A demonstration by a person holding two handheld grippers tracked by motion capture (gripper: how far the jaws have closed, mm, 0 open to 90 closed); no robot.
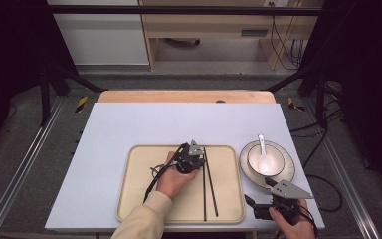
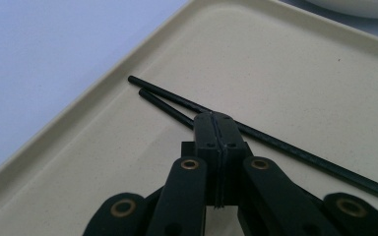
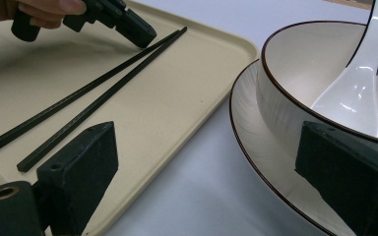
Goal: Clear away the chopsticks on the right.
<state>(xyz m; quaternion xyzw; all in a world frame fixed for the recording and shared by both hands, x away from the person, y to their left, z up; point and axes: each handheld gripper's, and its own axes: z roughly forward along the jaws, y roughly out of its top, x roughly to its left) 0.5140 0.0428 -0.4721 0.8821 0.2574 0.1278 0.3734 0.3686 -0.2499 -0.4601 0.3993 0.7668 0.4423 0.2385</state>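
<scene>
1. The left gripper (image 1: 193,160) is down over the beige tray (image 1: 144,199), its jaws pressed flat together at the far end of the two black chopsticks (image 1: 208,184). In the left gripper view the jaw faces meet with no gap, and the sticks run past under and beside the tip rather than visibly between the pads (image 2: 215,129).

2. So it looks closed on nothing; whether the tip touches a stick or hovers just above, I cannot tell.

3. The chopsticks lie side by side on the right half of the tray, close at the far end and drifting apart toward the person.

4. The right gripper (image 1: 263,204) waits at the table's near right corner, jaws wide apart and empty, with the plate (image 1: 288,172) just ahead of it, a bowl (image 3: 295,93) on the plate and a white spoon (image 1: 263,157) in the bowl.

5. Risk one: shut jaws cannot take a stick. Pushing down from here would likely roll or skate them across the smooth tray.

6. Risk two: the sticks lie so close that opened jaws may catch one and nudge the other away.

7. Risk three: gripping so near the end would let the long part droop or swing, perhaps toward the bowl.
</scene>
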